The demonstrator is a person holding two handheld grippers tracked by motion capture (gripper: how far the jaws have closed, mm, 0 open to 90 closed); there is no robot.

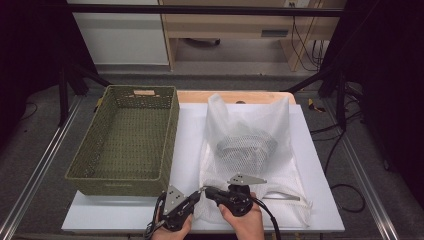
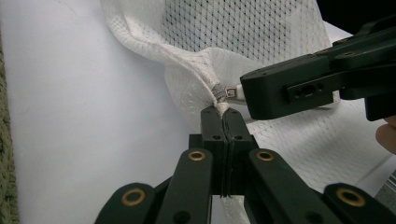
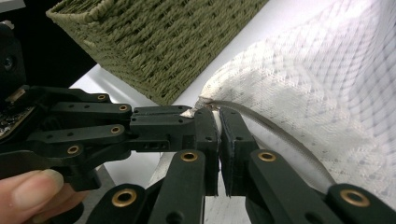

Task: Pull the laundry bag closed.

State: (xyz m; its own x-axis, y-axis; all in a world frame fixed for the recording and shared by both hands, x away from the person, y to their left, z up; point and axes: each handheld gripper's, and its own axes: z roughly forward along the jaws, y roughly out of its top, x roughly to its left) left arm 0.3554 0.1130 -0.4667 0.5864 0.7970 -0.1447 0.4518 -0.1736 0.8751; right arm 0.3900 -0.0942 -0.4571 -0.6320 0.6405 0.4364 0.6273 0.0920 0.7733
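Mesh bag point(image 1: 250, 145): we are pinching its near corner.
Left tongs point(image 1: 198, 194): clenched on the corner fabric.
Right tongs point(image 1: 206, 190): clenched on the zipper pull point(image 2: 229, 92), hands level, tips meeting.

Black grippers point(image 1: 200, 192), brass rivets, grey top plates, black cables.

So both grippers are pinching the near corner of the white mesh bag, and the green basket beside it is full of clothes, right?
Not quite. The basket is empty, as the high view shows. Both the left gripper and the right gripper do pinch the mesh bag at its near corner.
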